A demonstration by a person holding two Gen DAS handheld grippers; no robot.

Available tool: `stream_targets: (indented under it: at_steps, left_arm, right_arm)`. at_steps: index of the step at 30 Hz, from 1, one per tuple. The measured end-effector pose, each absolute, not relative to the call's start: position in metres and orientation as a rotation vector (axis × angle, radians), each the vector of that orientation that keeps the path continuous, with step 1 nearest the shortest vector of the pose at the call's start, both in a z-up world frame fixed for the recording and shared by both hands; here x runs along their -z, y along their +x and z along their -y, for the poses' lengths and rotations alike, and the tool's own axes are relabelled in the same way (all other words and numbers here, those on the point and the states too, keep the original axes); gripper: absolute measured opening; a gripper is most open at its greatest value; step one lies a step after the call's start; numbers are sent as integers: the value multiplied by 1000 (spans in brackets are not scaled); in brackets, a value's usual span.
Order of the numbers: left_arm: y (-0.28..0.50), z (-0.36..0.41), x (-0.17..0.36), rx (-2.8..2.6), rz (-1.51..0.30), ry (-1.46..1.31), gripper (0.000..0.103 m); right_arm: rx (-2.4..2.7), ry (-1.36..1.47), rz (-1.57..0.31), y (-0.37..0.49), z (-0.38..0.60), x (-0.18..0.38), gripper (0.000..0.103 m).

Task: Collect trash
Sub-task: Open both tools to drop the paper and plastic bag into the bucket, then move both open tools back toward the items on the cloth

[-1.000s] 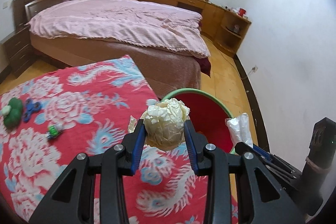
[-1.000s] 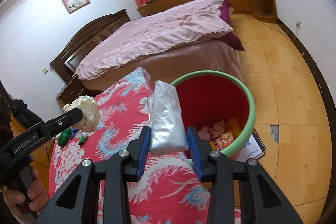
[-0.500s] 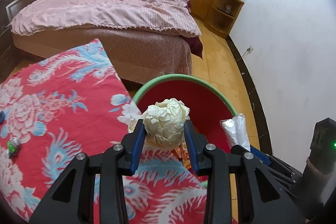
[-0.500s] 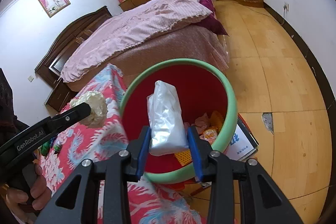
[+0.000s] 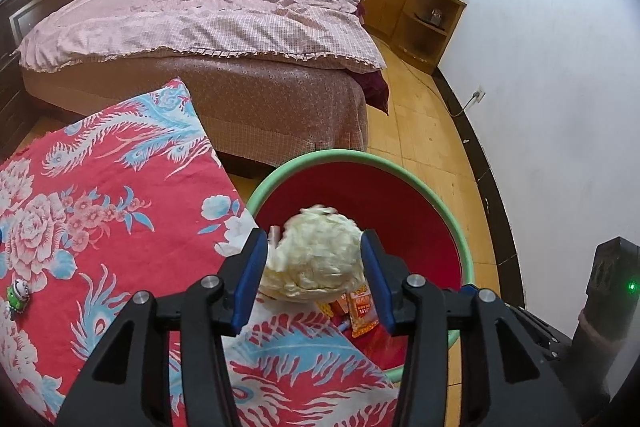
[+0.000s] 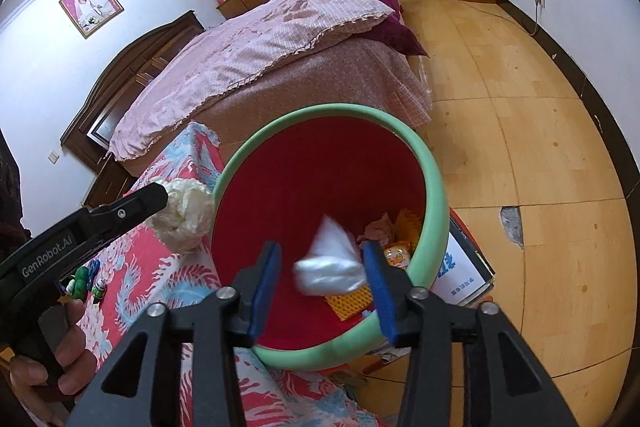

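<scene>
Black tool (image 5: 312, 279) frames; blue pads (image 6: 264, 287); silver screws.

Red bin (image 6: 320, 163) – green rim, cream paper ball (image 5: 320, 255), red-blue floral cloth (image 5: 100, 211)

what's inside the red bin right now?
Inside the red bin: orange snack packets, a yellow mesh piece and pink crumpled scrap. The clear plastic bag between the open right gripper fingers covers the rest of the bottom.
</scene>
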State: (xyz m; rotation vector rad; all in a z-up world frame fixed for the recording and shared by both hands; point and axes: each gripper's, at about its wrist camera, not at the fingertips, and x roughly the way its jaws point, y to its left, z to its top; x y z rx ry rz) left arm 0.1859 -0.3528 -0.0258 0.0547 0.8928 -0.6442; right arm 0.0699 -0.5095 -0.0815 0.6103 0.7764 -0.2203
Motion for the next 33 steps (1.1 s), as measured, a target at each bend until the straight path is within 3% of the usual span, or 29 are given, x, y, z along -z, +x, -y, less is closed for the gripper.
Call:
stream_targets:
  at_steps: [18,33]
  left_arm:
    - [158,294,-19,573,-799,-1,49]
    - [109,184,-58,402,-704,-33,49]
  right_arm:
    - [191,579,-708,44,484,44,68]
    - [74,518,-671,20,417,8,69]
